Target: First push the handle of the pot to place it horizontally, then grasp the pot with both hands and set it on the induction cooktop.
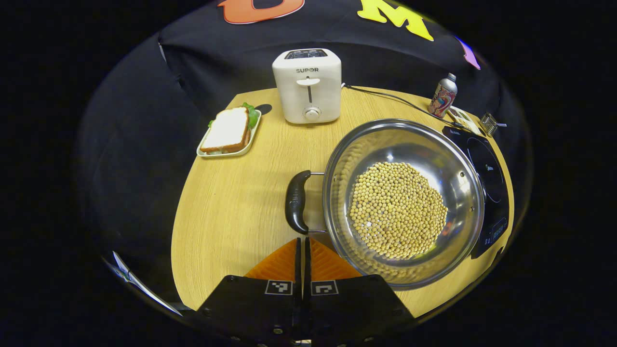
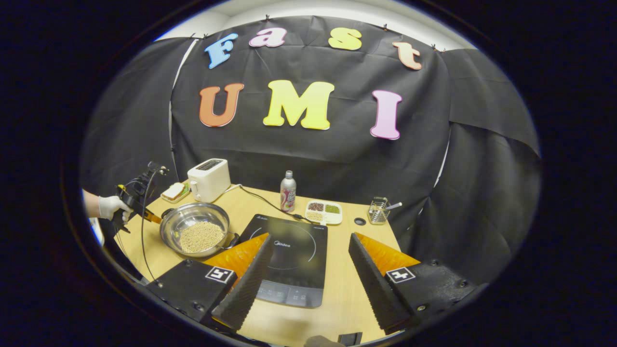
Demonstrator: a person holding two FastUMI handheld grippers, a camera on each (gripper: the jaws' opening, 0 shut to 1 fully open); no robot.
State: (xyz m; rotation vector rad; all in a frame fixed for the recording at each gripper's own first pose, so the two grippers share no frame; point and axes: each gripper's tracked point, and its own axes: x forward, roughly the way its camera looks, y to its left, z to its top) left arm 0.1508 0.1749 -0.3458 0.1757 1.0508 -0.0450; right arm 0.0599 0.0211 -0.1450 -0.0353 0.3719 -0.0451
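A steel pot [image 1: 404, 200] holding yellow beans sits on the wooden table [image 1: 231, 212], its black side handle [image 1: 296, 201] pointing toward my left gripper. That left gripper [image 1: 303, 246] is shut with nothing in it, its tips just below the handle's near end. In the right gripper view the pot [image 2: 195, 235] lies at the left beside the black induction cooktop [image 2: 289, 260]. My right gripper [image 2: 308, 270] hangs open above the cooktop's front part. A gloved hand [image 2: 112, 206] holds the left gripper [image 2: 144, 217] at the pot's left side.
A white toaster [image 1: 307, 86] and a plate with a sandwich [image 1: 230, 132] stand at the back. A can [image 2: 288, 191], a tray of grains [image 2: 324, 212] and a small wire holder [image 2: 380, 210] line the far edge. A cord [image 1: 395, 100] runs behind the pot.
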